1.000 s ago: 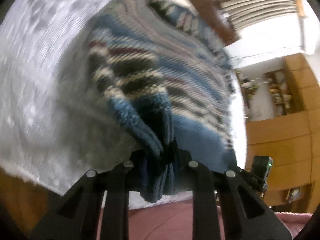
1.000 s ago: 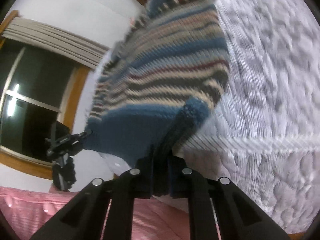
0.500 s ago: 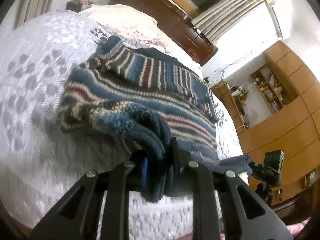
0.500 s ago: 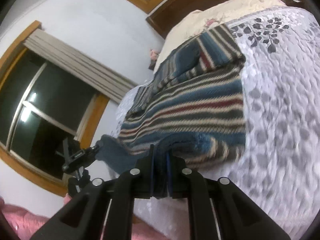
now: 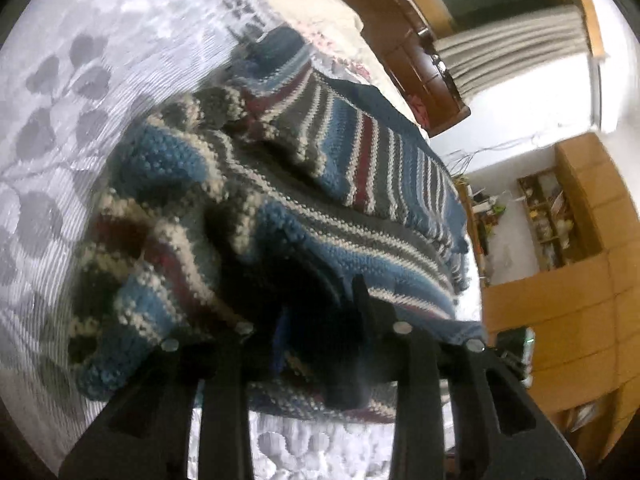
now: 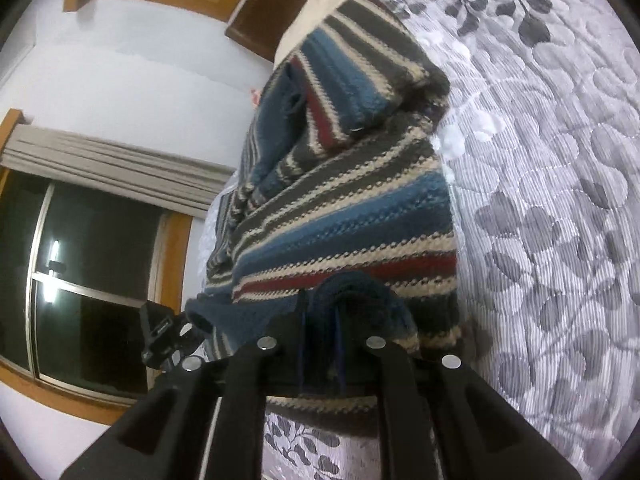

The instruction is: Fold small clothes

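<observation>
A knitted sweater (image 5: 328, 208) with blue, grey, cream and red stripes lies on a white quilted bed with grey leaf print (image 5: 60, 120). Its near hem is lifted and doubled over the body. My left gripper (image 5: 320, 320) is shut on the dark blue hem at one corner; bunched folds sit just left of its fingers. In the right wrist view the same sweater (image 6: 352, 208) fills the middle, and my right gripper (image 6: 320, 320) is shut on the hem's other corner. A striped sleeve (image 6: 360, 76) lies folded across the far part.
A cream pillow (image 5: 312, 4) and dark wooden headboard (image 5: 404, 32) lie beyond the sweater. Wooden cabinets and shelves (image 5: 560, 240) stand to the right. The right wrist view shows a dark window (image 6: 92, 280) with curtain and the bedspread (image 6: 560, 200) stretching right.
Both grippers have carried the hem forward over the sweater toward the headboard. The garment, earlier hanging and then stretched out, now lies doubled, with folds bunching by the left gripper.
</observation>
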`<state>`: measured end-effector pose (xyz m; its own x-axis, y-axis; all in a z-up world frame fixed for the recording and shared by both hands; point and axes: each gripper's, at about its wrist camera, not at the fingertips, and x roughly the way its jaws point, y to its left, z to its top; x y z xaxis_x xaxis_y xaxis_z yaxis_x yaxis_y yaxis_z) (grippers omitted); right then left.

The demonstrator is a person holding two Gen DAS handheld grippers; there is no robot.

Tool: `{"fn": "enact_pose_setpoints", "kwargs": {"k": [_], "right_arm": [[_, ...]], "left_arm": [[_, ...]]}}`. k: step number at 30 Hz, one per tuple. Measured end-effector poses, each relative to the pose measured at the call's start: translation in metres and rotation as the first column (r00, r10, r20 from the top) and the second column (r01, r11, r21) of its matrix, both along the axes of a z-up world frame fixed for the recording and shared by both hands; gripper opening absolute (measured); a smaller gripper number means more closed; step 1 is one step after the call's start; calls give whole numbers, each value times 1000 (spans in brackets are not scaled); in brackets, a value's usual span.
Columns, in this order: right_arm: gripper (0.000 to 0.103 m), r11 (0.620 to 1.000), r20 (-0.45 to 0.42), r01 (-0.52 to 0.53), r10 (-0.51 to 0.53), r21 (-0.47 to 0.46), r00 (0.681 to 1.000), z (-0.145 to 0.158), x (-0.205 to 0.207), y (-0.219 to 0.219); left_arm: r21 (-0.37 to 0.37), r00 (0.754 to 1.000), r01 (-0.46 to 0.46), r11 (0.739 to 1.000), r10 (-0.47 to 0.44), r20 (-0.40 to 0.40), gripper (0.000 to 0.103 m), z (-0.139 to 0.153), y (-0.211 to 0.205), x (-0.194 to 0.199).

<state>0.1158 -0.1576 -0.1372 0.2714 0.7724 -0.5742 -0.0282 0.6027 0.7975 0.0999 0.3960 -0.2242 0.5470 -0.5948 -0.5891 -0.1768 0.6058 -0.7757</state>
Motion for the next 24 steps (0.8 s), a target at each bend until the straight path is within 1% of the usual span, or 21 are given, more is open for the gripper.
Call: {"fn": "enact_pose_setpoints", "kwargs": {"k": [1, 2, 4, 5, 6, 8, 9, 10, 11, 13, 14, 16, 17, 19, 20, 21, 23, 24], "right_arm": [[15, 1000, -2, 1, -1, 5, 1000, 2, 1, -1], [16, 1000, -3, 1, -1, 8, 1000, 3, 2, -3], [19, 1000, -3, 5, -5, 14, 1000, 7, 3, -7], [20, 1000, 3, 4, -4, 12, 1000, 10, 2, -9], [22, 1000, 4, 0, 0, 11, 1000, 12, 1, -11], [32, 1000, -4, -1, 1, -1, 1000, 15, 1, -13], [51, 999, 0, 16, -16, -33, 1000, 18, 2, -15], [66, 997, 11, 36, -36, -68, 999, 22, 1, -21], [67, 994, 21, 56, -54, -92, 998, 24, 1, -25], [67, 995, 27, 86, -84, -48, 996, 29, 3, -37], [67, 995, 30, 93, -92, -40, 995, 31, 3, -40], [67, 992, 57, 107, -103, -62, 993, 38, 4, -46], [67, 991, 65, 109, -105, -71, 992, 41, 4, -47], [67, 990, 85, 116, -110, -80, 990, 47, 2, -50], [67, 990, 89, 116, -109, -80, 990, 49, 2, -48], [67, 990, 94, 112, -104, -84, 990, 50, 0, -49], [67, 990, 94, 104, -95, -97, 991, 52, -5, -52], [67, 989, 90, 101, -92, -106, 992, 51, -5, -47]], "left_arm": [[-20, 1000, 2, 1000, -2, -4, 32, 1, 3, -1], [-28, 1000, 1, 1000, -1, -3, 38, 4, 8, -3], [-22, 1000, -12, 1000, 12, 2, 44, 12, 18, -10], [-18, 1000, -19, 1000, 19, 6, 45, 16, 23, -14], [-3, 999, -32, 999, 32, 11, 51, 21, 30, -20], [53, 998, -59, 997, 58, 23, 55, 32, 42, -31], [82, 998, -64, 995, 61, 29, 55, 37, 47, -35], [115, 998, -61, 991, 57, 37, 55, 42, 50, -39], [153, 998, -55, 987, 49, 42, 55, 47, 52, -42], [251, 998, -24, 968, 10, 57, 55, 58, 50, -42], [306, 997, 5, 952, -28, 69, 55, 65, 44, -40], [399, 991, 67, 915, -107, 80, 56, 73, 30, -33], [455, 983, 111, 883, -166, 83, 56, 77, 18, -27], [519, 965, 175, 837, -249, 77, 57, 81, 0, -18], [566, 948, 224, 793, -312, 63, 57, 81, -13, -11], [592, 936, 251, 766, -348, 52, 57, 81, -21, -8], [647, 906, 308, 697, -423, 25, 57, 79, -34, 0], [673, 885, 336, 659, -465, 13, 57, 79, -39, 3]]}}
